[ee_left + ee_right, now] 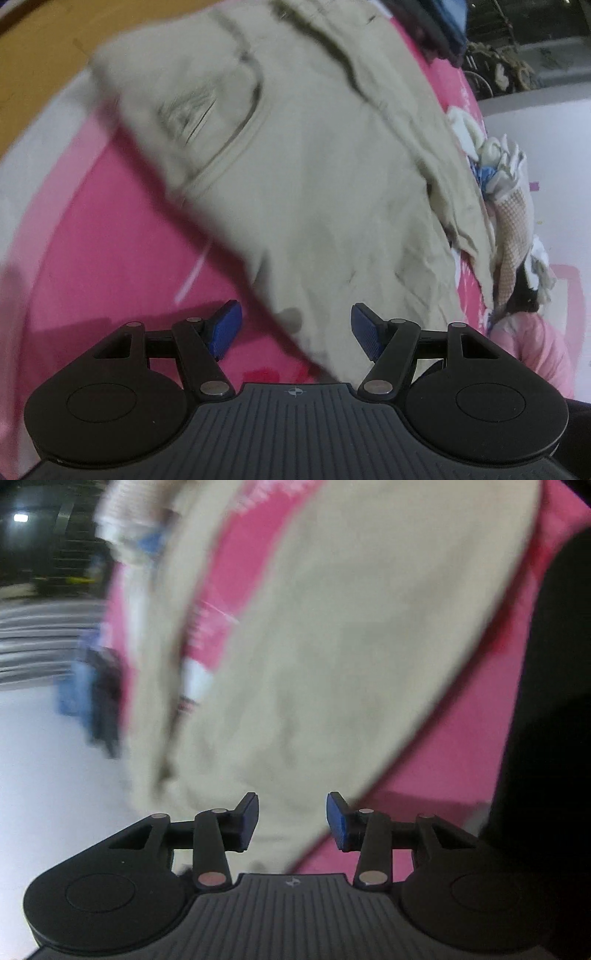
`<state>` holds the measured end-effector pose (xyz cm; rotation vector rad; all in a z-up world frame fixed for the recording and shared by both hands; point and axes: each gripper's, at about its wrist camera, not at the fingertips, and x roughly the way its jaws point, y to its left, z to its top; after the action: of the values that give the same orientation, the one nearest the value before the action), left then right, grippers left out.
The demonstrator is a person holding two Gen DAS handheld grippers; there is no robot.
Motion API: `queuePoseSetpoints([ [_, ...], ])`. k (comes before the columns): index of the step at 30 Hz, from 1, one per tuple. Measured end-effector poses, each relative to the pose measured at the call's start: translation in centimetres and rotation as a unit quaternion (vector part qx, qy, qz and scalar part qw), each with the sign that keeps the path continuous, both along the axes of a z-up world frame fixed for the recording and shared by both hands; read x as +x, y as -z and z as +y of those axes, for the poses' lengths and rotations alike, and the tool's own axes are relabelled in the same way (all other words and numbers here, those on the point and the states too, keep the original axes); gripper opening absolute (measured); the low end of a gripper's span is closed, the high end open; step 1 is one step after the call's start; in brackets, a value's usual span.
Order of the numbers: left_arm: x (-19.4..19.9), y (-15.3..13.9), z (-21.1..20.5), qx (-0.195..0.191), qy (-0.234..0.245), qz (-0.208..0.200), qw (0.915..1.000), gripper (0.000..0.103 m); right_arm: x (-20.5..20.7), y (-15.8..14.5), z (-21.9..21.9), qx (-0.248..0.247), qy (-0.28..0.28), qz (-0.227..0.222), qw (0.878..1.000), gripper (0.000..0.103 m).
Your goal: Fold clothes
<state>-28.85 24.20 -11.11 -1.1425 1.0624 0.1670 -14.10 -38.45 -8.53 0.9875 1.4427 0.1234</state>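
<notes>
A beige garment [295, 177] lies spread on a pink cover [110, 258]; its neck opening with a label shows at the upper left in the left wrist view. My left gripper [295, 332] hangs above the garment's near edge, jaws open, blue pads [225, 328] apart with nothing pinched. In the right wrist view the same beige garment [332, 664] fills the blurred picture over the pink cover [461, 738]. My right gripper [291, 819] stands open above the cloth's near end, and no cloth is pressed between its pads [338, 821].
A heap of other clothes [509, 192], white, blue and waffle-knit, lies along the garment's right side, with a pale pink piece [532, 350] nearer. Dark and blue clothes [436, 26] sit at the far end. A blue and dark item [92, 694] hangs at the cover's left edge.
</notes>
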Motion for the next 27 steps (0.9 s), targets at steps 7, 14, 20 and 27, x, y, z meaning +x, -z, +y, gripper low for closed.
queuePoseSetpoints([
  [7,-1.9,2.0,0.5,-0.032,-0.066,-0.039,0.9965,0.066,0.4,2.1,1.2,-0.055,0.025,0.053,0.997,0.053],
  [14,-2.1,1.8,1.4,-0.016,-0.098,-0.067,0.9928,0.066,1.5,1.9,-0.9,-0.093,0.101,0.050,0.989,0.054],
  [20,-1.9,1.7,2.3,0.006,-0.129,-0.075,0.9887,0.060,2.1,1.9,-2.3,-0.113,0.133,0.054,0.983,0.054],
  [27,-1.6,1.9,2.2,0.020,-0.152,-0.075,0.9854,0.045,2.7,1.7,-3.6,-0.155,0.174,0.049,0.971,0.054],
])
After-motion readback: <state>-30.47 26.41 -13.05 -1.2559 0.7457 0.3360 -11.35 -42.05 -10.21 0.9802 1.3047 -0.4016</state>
